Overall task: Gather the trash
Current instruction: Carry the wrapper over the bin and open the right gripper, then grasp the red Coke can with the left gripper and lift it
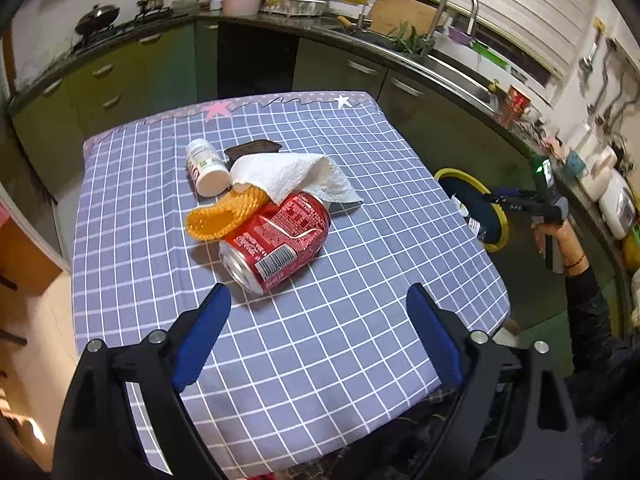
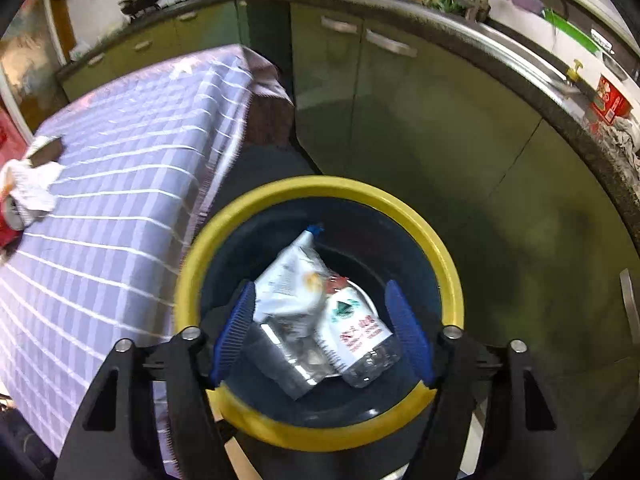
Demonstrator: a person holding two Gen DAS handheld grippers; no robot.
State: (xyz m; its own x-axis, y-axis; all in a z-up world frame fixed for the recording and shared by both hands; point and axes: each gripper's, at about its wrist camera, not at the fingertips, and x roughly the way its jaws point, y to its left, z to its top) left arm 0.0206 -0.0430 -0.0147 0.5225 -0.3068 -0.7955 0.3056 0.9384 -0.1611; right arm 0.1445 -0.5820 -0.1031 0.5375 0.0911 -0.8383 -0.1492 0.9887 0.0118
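step: we judged a drop just made; table pile not yet cleared.
bin [image 2: 320,188]: sat directly below right gripper [image 2: 320,334]; bottle [image 2: 360,336] and pouch [image 2: 288,284] inside.
can [image 1: 276,240]: lay just ahead of left gripper [image 1: 318,320].
right gripper: wide open, empty.
left gripper: wide open, touching nothing.
next: we'd close on the can.

Left over table [image 1: 360,280] (right over bin [image 2: 320,188])

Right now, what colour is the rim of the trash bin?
Yellow. The bin rim shows best in the right wrist view.
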